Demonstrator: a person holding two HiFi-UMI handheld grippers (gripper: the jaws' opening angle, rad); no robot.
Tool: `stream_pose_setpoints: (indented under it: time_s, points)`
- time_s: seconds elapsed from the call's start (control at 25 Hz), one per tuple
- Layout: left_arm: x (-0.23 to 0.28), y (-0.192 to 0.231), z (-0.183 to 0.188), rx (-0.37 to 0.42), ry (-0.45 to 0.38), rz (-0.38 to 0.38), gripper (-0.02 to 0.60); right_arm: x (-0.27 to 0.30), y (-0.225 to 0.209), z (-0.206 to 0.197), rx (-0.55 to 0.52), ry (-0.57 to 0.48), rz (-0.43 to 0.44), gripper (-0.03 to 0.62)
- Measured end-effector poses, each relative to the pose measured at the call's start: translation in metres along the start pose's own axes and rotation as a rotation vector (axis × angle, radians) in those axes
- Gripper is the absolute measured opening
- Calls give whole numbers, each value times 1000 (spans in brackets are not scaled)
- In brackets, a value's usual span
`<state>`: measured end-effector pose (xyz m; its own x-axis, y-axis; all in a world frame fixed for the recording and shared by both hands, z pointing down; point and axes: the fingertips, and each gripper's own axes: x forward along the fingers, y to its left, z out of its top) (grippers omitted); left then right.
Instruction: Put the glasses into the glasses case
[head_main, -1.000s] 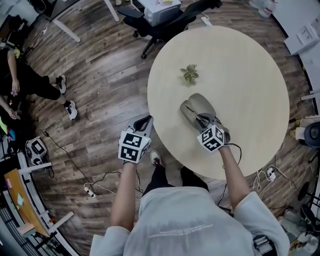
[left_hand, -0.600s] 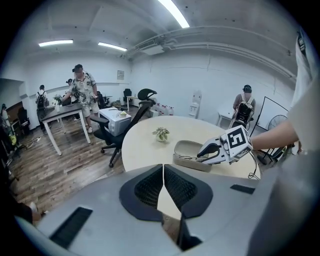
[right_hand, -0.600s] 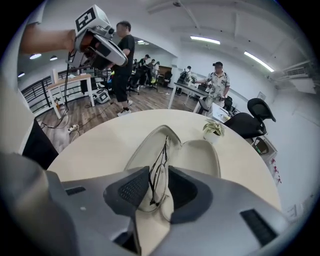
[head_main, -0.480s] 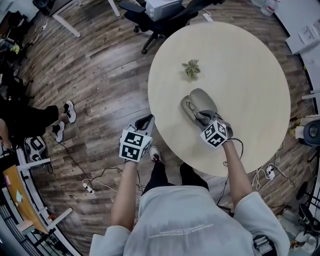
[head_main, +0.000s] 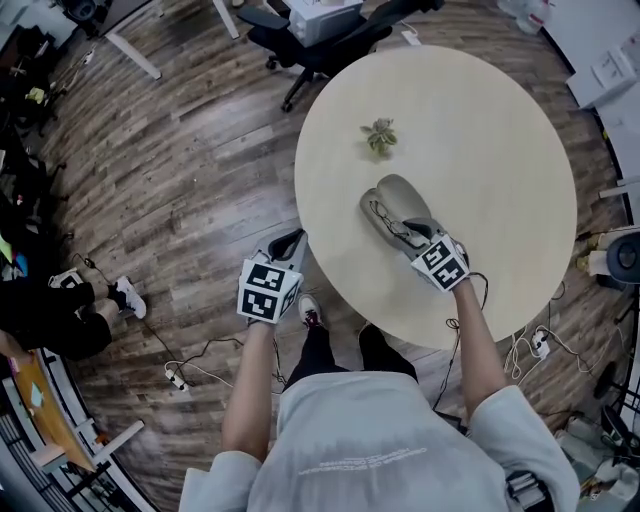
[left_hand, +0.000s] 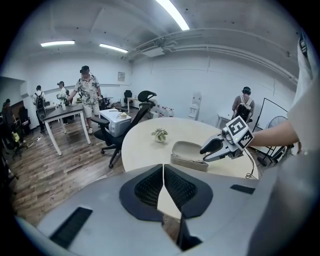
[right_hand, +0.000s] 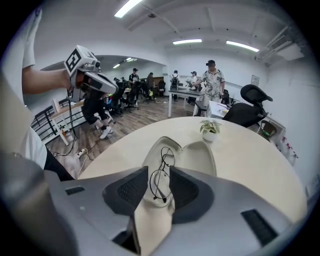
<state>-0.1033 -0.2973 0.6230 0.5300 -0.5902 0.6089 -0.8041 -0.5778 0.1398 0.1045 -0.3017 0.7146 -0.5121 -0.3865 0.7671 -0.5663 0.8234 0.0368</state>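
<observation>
Head view: you stand at the near side of one round table (head_main: 480, 130), a gripper in each hand.
Task thing: one pair of wire-framed glasses (head_main: 386, 215) lies in the left half of the open case.
Case: one glasses case (head_main: 408, 196) sits near the table's middle, spread open, with its lid half on the right and bare.
Right hand: your right gripper (head_main: 412, 236) has its jaws narrowly apart, with the near lens between them. They seem to pinch its rim.
Left hand: your left gripper (head_main: 287, 243) has its jaws pressed together on nothing. It is over the floor, just left of the table's near edge.
Step in hand: seating the glasses, which looks nearly done.
Next move: part the jaws and draw back toward yourself without dragging the frame. The lid then needs closing.
Also counted: one small potted plant (head_main: 379, 137) beyond the case, and one office chair (head_main: 330, 40) at the far edge.
</observation>
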Motion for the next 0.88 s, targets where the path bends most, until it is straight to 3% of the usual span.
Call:
stream_pose_setpoints:
  time_s: [0.28,0.48,0.88]
  points:
    - [-14,7,21,69,-39,32,17,-50,-24,44,31,-94,-152,107]
    - [-29,15,57,103,-113,61,17,-98,-45,76,71,-148,-305,2]
    - [-61,17,133,179,-280,81,17,-195,-49,129,192,-329,-445,2]
